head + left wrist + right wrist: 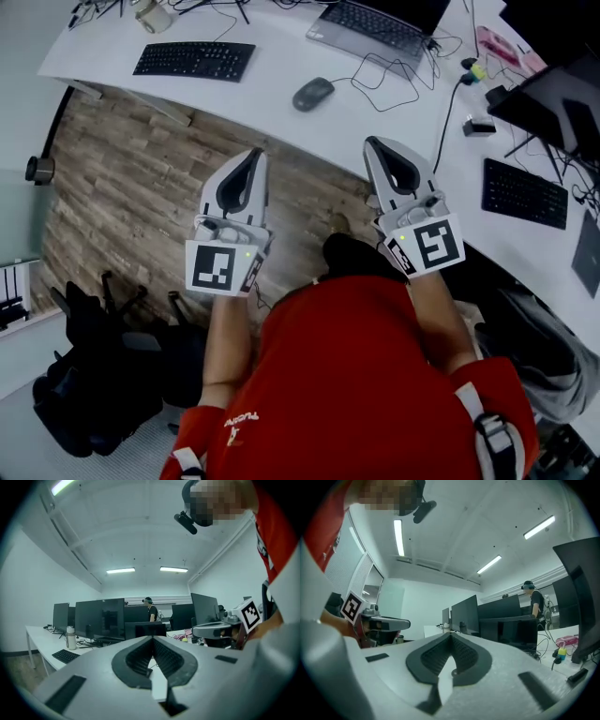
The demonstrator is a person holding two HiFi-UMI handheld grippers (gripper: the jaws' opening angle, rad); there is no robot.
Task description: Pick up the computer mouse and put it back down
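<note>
Both grippers clenched, nothing in 'em: left gripper [253,155] and right gripper [373,143] hover over the floor, short of the desk [272,103]. Mouse [313,94] sits near the desk's front edge, btwn keyboard [194,60] and laptop [375,23]. Prob. light, hard, slick shell — pinch across its sides, mid-body.

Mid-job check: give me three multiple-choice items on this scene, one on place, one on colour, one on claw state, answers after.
1. Where is the mouse? A. in a drawer B. on the white desk, right of the black keyboard C. on a shelf
2. The mouse's colour? A. dark grey B. white C. red
3. The left claw and right claw are: A. wide open B. gripping the mouse C. both shut, empty
1 B: head view shows it there. 2 A: dark against the white top. 3 C: jaws meet, nothing between.
</note>
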